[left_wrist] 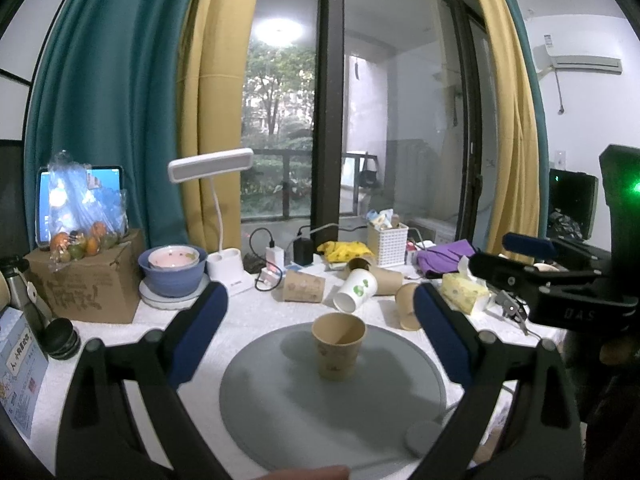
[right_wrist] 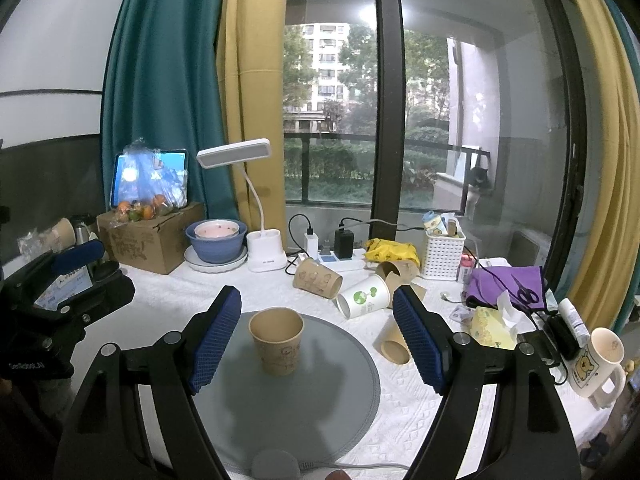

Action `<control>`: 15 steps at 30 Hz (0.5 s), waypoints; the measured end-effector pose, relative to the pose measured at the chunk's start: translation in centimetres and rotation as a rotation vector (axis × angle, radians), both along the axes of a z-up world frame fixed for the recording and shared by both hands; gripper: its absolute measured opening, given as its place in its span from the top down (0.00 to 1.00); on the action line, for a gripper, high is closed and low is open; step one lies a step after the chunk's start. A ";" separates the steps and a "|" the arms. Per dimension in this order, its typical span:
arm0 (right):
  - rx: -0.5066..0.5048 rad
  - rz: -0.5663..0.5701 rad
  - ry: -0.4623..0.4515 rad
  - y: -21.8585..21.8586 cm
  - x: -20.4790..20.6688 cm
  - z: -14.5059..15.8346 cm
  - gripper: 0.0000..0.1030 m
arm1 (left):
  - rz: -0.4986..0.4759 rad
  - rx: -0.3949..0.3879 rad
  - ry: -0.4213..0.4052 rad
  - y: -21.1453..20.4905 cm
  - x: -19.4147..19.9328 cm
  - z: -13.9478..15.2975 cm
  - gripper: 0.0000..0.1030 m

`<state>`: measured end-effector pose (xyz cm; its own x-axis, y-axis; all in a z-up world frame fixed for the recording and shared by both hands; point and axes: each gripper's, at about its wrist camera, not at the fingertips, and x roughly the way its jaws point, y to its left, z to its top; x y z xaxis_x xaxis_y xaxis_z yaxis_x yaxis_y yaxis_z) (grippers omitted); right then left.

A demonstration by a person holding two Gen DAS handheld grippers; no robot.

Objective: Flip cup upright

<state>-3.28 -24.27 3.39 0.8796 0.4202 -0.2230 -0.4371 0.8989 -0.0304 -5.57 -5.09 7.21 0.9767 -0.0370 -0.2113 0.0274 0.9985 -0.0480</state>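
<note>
Left wrist view: brown paper cup (left_wrist: 339, 347) upright on the grey round mat (left_wrist: 280, 408), mouth up, axis vertical; left gripper (left_wrist: 320, 338) spread wide, empty.
Right wrist view: cup (right_wrist: 277, 340) same pose; right gripper (right_wrist: 318, 334) spread wide, empty.

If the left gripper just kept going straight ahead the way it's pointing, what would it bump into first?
Most likely the upright brown paper cup on the grey round mat: it stands between the open blue fingers of the left gripper, a little ahead. Depth is hard to judge here.

cup (left_wrist: 338, 345) upright on mat (left_wrist: 280, 412), seemingly centred.
</note>
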 end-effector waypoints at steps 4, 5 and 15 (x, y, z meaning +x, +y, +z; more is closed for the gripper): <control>0.000 0.000 0.000 0.0 -0.1 0.0 0.21 | -0.001 -0.001 0.001 0.0 -0.1 -0.1 0.08; 0.000 0.000 0.000 0.0 -0.1 0.0 0.21 | -0.001 -0.001 0.001 0.0 0.0 0.0 0.08; -0.001 0.000 0.002 0.1 0.1 0.1 0.21 | -0.003 -0.002 0.002 0.2 0.0 -0.1 0.08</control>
